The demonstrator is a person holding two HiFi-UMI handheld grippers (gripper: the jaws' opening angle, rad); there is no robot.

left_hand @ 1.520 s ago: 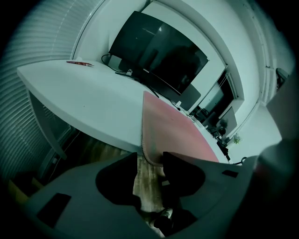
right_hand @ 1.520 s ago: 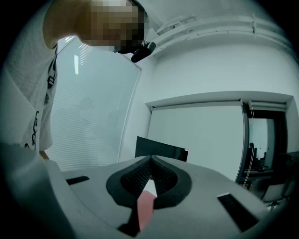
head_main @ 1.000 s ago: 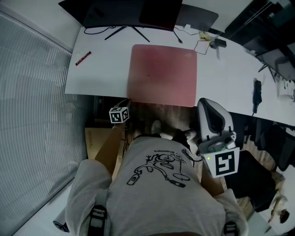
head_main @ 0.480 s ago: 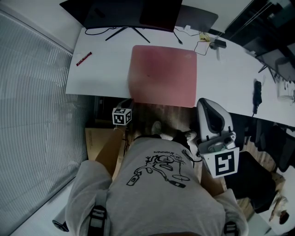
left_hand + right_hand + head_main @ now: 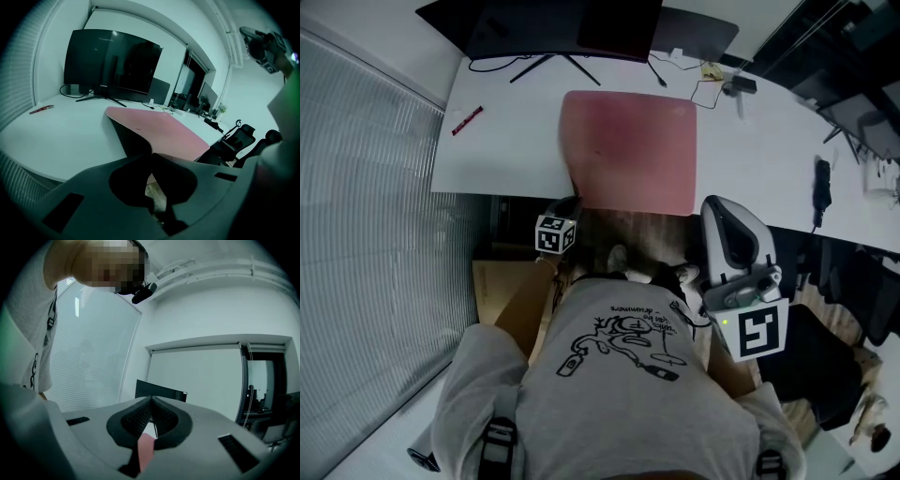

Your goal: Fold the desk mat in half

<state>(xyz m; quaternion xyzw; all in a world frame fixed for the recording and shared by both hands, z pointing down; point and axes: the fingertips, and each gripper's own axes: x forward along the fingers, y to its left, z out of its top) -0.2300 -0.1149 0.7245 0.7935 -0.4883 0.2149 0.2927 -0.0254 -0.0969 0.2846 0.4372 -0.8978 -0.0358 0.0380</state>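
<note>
A pink desk mat [image 5: 628, 145] lies on the white desk [image 5: 506, 141], its near edge hanging slightly over the desk's front edge. My left gripper [image 5: 572, 204] is shut on the mat's near-left corner. In the left gripper view that corner rises off the desk into the left gripper [image 5: 151, 154] and the mat's black underside [image 5: 129, 140] shows. My right gripper [image 5: 709, 212] sits at the mat's near-right corner. In the right gripper view the right gripper [image 5: 151, 401] has its jaws together with a strip of the pink mat [image 5: 146, 451] between them.
A dark monitor [image 5: 562, 23] on a splayed stand is at the desk's back. A red pen [image 5: 467, 119] lies at the far left. Cables and small items [image 5: 722, 80] lie at the back right, a black object [image 5: 821, 183] further right. Office chairs [image 5: 239, 138] stand beyond.
My left gripper has moved up and to the right, and the mat's near-left corner has lifted and drawn inward with it. The right gripper has stayed put.
</note>
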